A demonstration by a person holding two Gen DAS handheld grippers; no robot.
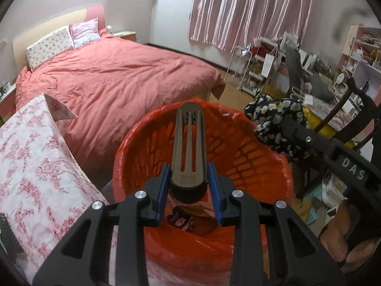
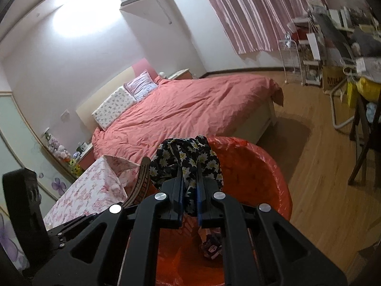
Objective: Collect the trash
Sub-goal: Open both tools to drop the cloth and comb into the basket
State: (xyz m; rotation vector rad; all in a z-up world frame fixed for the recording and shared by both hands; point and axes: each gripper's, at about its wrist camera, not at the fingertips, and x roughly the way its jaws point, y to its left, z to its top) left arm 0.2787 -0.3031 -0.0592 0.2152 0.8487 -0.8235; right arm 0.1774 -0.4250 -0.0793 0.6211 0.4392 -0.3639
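While both hover over the bin (image 1: 238, 143), the left hand-held gripper (image 1: 189, 186) grips a sandal (image 1: 189, 143).

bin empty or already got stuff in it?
Not empty: a dark crumpled wrapper lies at the bottom of the red-lined bin; most of the bottom is hidden.

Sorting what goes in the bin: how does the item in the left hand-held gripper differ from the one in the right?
The left hand-held gripper holds a grey slotted insole-like piece, rigid and plain; the right hand-held gripper holds dark floral fabric, soft, crumpled and patterned. The piece sticks out straight; the fabric bunches. Both are clamped above the orange-lined bin.
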